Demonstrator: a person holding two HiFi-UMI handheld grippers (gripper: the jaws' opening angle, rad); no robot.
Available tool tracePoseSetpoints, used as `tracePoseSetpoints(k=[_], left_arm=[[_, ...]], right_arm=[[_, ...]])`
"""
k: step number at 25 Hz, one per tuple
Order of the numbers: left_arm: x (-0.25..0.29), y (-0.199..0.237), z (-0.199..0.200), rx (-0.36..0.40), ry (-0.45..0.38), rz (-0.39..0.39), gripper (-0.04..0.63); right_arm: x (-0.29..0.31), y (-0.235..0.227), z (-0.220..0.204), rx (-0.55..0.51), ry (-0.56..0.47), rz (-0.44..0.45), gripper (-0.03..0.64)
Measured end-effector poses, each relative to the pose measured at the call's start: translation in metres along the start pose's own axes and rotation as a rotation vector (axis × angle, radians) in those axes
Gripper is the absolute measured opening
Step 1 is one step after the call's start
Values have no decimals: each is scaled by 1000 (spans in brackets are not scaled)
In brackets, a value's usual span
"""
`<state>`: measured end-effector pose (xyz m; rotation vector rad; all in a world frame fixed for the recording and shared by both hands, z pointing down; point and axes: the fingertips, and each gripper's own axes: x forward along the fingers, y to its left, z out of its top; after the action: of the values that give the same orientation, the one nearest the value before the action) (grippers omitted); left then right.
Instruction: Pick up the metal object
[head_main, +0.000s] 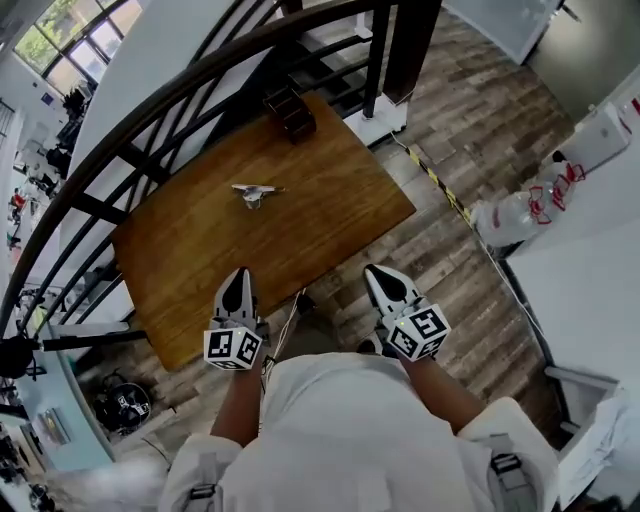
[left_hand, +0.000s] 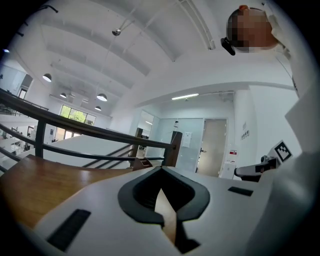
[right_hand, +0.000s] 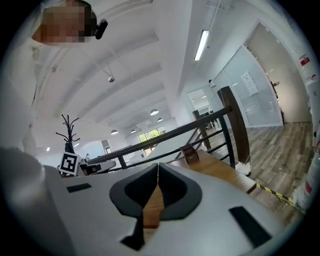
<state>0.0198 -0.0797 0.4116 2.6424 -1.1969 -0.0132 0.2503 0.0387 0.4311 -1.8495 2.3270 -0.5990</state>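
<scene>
Head view — left gripper (head_main: 238, 274), right gripper (head_main: 374, 272) held near table (head_main: 320, 225) edge; jaws together, empty.

Centre frame, the metal object (head_main: 257, 192): bare, shiny silver metal. Beneath it, the table (head_main: 330, 240): smooth, satin brown wood. At right, the floor (head_main: 470, 290): matt grey-brown wood-look planks.

- White shells and black pointed jaws form the left gripper (head_main: 238, 280) and right gripper (head_main: 380, 278).
- Each carries a cube (head_main: 232, 348) of black-and-white square markers.
- The person wears a white short-sleeved shirt (head_main: 350, 430) with buckled shoulder straps (head_main: 505, 466).
</scene>
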Motion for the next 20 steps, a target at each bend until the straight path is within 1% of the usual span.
tracePoseSetpoints(k=[3,5,7,9,13,16,18,20], left_arm=[[23,35,1,8,-20,2,14],[33,59,3,-12,-21,24,14],[42,81,4,-36,-22,46,14],[56,100,0,-32,-15,55,14],[93,134,-17,31,1,48,14],[102,150,-30,11,17,87,14],[105,160,-38,-5,25,118,14],[110,170,-48,-5,35,144,14]], right_arm=[[50,-2,6,-30,32,16,25],[83,1,13,-36,50,31,25],[116,5,19,-27,60,49,25],[151,4,19,-4,66,66,25],[225,-5,13,67,80,115,25],[260,1,11,125,129,190,25],[282,4,3,207,172,249,26],[304,5,-9,322,212,288,26]])
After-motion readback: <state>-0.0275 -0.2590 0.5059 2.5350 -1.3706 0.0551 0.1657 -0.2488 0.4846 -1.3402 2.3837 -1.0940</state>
